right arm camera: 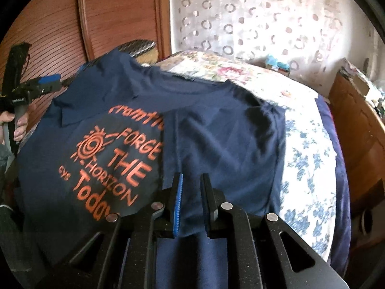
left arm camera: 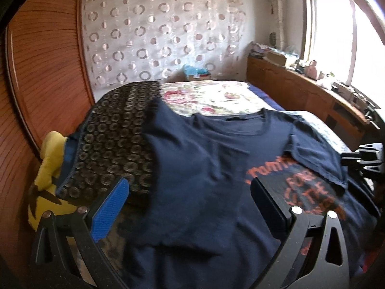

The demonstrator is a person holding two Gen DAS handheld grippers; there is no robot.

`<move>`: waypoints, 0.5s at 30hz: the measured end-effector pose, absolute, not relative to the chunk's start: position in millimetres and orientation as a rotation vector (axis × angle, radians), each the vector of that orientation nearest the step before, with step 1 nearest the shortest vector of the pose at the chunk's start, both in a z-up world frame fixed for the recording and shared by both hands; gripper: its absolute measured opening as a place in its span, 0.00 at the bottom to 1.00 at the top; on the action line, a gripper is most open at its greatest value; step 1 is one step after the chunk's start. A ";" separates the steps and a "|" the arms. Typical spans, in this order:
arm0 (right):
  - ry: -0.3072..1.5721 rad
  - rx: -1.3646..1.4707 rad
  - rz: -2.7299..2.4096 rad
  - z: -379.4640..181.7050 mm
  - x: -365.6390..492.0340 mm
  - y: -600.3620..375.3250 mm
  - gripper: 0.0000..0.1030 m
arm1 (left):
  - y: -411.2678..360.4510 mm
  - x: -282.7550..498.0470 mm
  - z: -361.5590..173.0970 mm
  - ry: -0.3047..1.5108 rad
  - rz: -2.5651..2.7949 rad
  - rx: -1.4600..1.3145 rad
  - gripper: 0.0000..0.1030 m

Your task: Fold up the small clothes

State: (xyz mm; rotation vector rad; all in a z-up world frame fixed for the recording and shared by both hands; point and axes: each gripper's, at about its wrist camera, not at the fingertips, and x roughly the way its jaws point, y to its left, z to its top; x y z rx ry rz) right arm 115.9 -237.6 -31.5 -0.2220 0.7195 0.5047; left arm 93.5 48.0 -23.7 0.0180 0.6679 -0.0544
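A navy T-shirt [left arm camera: 207, 168] with orange lettering [right arm camera: 115, 163] lies spread on the bed, both sides folded in over the print. My left gripper [left arm camera: 190, 195] is open wide and empty, hovering over the shirt's left folded side. It also shows in the right wrist view [right arm camera: 45, 83] at far left, held by a hand. My right gripper [right arm camera: 191, 192] hovers low over the shirt's right folded panel, its jaws a narrow gap apart with nothing between them. Its tip shows at the right edge of the left wrist view [left arm camera: 368, 159].
A black circle-patterned cloth [left arm camera: 115, 139] lies under the shirt's left side, with a yellow plush [left arm camera: 48, 168] beside it. The floral bedspread [left arm camera: 216, 98] stretches behind. A wooden wardrobe [left arm camera: 43, 72] stands left; a wooden ledge with clutter [left arm camera: 312, 79] runs along the right.
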 end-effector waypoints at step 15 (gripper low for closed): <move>0.778 -0.218 0.410 -57.9 157.7 -239.8 0.15 | 67.9 120.7 -30.8 0.714 -0.063 0.031 0.83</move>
